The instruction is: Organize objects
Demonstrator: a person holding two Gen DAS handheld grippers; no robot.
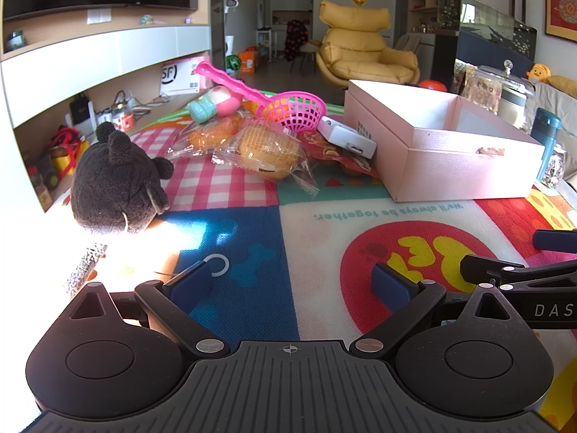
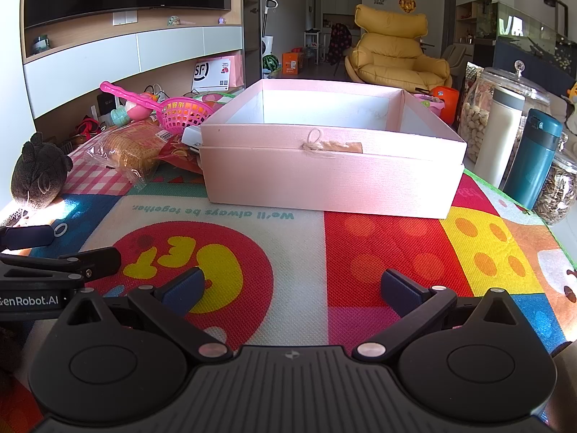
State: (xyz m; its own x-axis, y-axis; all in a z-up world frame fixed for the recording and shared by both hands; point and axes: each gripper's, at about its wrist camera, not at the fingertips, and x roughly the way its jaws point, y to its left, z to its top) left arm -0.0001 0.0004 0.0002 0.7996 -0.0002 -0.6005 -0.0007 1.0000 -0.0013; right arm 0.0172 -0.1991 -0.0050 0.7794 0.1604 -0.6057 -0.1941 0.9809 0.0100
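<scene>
An open, empty pink box [image 2: 331, 176] stands on the colourful mat; it also shows in the left wrist view [image 1: 450, 158]. Left of it lies a pile: wrapped buns [image 1: 267, 151], a pink scoop basket [image 1: 295, 112], a pink and teal toy [image 1: 212, 103], a white device [image 1: 348, 139] and a red snack pack [image 1: 324, 149]. A dark plush toy [image 1: 115, 184] sits at the mat's left edge. My left gripper [image 1: 292, 281] is open and empty over the mat. My right gripper [image 2: 292, 288] is open and empty in front of the box.
A white bottle [image 2: 503, 133], a teal flask [image 2: 533, 158] and glass jars [image 2: 479, 108] stand right of the box. A small white ring [image 1: 218, 265] lies by my left fingertip. A low TV shelf runs along the left; a yellow armchair [image 2: 396, 50] stands behind.
</scene>
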